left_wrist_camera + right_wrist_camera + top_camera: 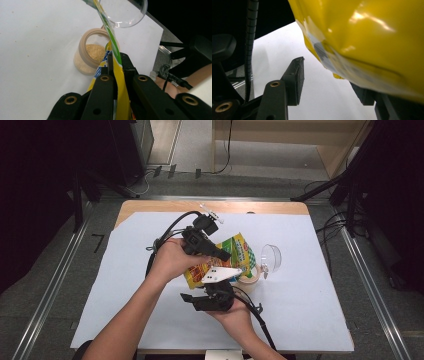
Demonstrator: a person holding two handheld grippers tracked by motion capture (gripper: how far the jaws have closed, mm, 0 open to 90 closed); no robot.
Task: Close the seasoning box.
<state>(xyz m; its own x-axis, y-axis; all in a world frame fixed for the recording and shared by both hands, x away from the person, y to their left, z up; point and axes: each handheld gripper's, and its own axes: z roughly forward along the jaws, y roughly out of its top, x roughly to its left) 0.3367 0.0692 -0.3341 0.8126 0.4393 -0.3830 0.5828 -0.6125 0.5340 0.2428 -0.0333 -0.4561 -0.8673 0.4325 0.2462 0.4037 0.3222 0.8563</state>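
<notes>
A yellow snack bag (pixel 234 254) hangs tilted over the table, mouth down above a tan jar (pixel 248 280). My left gripper (pixel 224 256) is shut on the bag's edge. In the left gripper view my left gripper (pixel 116 60) pinches the yellow bag (pixel 120 75), and the jar (pixel 93 53) beneath holds pale grains. Below the bag, my right gripper (pixel 200 295) is open. In the right gripper view the bag's (pixel 367 37) lower part bulges above my right gripper (pixel 329 83), whose jaws stand wide apart.
A clear dome lid (pixel 270 256) lies just right of the jar, and the lid (pixel 122 12) sits beyond the jar in the left gripper view. White paper (pixel 310 300) covers the wooden table (pixel 150 206). Cables trail from both grippers toward me.
</notes>
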